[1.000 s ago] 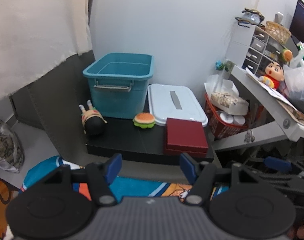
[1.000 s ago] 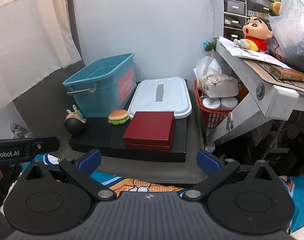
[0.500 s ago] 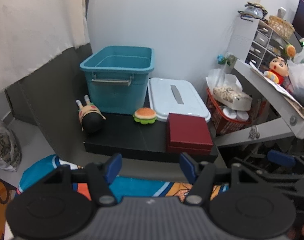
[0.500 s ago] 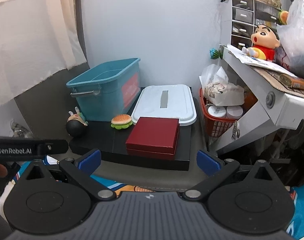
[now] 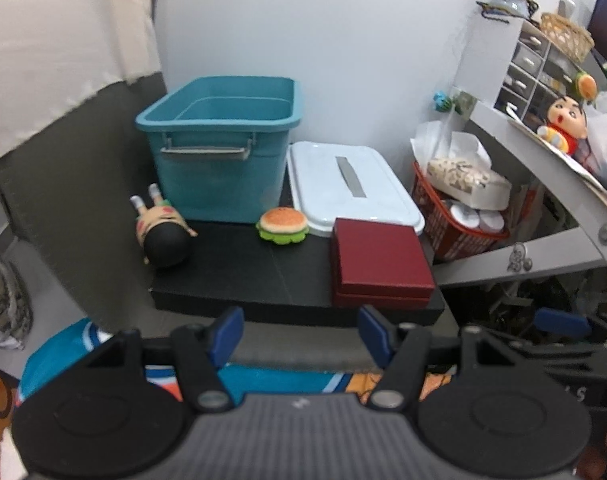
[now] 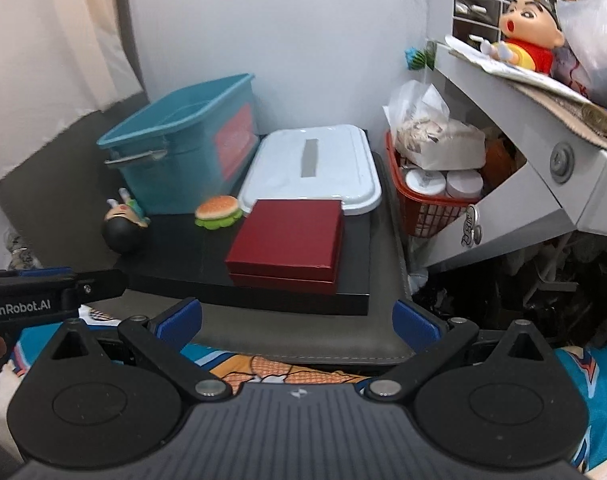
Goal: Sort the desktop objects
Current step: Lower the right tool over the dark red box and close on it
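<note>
On a low black board (image 5: 239,276) (image 6: 183,256) stand an open teal bin (image 5: 219,152) (image 6: 183,144), its white lid (image 5: 351,188) (image 6: 315,168) lying flat beside it, a dark red box (image 5: 379,264) (image 6: 287,248), a toy burger (image 5: 281,225) (image 6: 217,210) and a black-haired doll (image 5: 163,232) (image 6: 123,228) on its side. My left gripper (image 5: 301,334) hangs open before the board's front edge, nothing between its fingers. My right gripper (image 6: 297,320) is open wider, just short of the red box.
A red basket (image 5: 455,224) (image 6: 427,208) of jars and bags sits right of the board. A white desk (image 5: 543,160) (image 6: 543,152) overhangs it, with a doll in red (image 5: 563,120) (image 6: 527,36) and small drawers on top. A curtain hangs left. Patterned cloth lies below the grippers.
Both grippers have moved forward toward the board, so the bin, lid and red box look larger. Their fingers stay open as before.
</note>
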The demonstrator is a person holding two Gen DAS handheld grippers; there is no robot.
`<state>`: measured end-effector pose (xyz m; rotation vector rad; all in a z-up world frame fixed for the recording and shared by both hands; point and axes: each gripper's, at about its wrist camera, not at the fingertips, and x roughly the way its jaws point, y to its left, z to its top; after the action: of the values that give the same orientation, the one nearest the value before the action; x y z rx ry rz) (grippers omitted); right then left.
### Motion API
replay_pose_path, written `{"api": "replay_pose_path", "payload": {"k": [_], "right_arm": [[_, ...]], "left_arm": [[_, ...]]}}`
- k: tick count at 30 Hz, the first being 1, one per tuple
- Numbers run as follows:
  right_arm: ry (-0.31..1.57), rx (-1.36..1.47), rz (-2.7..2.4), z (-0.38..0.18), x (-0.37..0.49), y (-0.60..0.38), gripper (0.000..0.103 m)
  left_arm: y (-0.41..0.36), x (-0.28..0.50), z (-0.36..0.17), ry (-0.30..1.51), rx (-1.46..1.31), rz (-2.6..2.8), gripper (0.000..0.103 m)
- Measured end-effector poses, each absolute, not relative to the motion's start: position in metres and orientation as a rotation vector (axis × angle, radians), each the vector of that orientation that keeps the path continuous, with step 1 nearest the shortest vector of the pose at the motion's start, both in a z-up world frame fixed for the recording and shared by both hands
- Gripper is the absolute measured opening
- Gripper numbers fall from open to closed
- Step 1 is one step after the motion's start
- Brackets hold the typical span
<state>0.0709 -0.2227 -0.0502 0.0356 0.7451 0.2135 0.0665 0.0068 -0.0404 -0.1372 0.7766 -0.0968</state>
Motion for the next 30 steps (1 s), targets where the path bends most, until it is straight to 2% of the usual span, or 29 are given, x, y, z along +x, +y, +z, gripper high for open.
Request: {"api": "replay_pose_path", "payload": {"k": [4, 7, 10, 15, 20, 30], "right_arm": [[0.76, 0.063, 0.2, -0.058, 0.08, -0.23, 0.102], [0.771, 0.131, 0.191, -0.064, 0.089, -0.238, 0.086], [0.781, 0.198, 0.181, -0.07, 0.097, -0.247, 0.076], [0.776, 0.264, 0.167, -0.079, 0.11, -0.25, 0.075], [0.769, 0.322, 0.148, -0.085, 0.123, -0.25, 0.064], [0.743, 0.439, 0.129, -0.098, 0.145, -0.254, 0.062]], "left_arm": [[0.0, 0.084, -0.048, 0.776, -0.121, -0.112, 0.066], [-0.004, 0.101, -0.054, 0.779, -0.123, -0.134, 0.064], [-0.011, 0.117, -0.059, 0.77, -0.094, -0.159, 0.063], [-0.02, 0.143, -0.07, 0.763, -0.062, -0.204, 0.062], [-0.028, 0.168, -0.084, 0.784, -0.07, -0.246, 0.059], [-0.037, 0.183, -0.089, 0.725, -0.103, -0.337, 0.059]]}}
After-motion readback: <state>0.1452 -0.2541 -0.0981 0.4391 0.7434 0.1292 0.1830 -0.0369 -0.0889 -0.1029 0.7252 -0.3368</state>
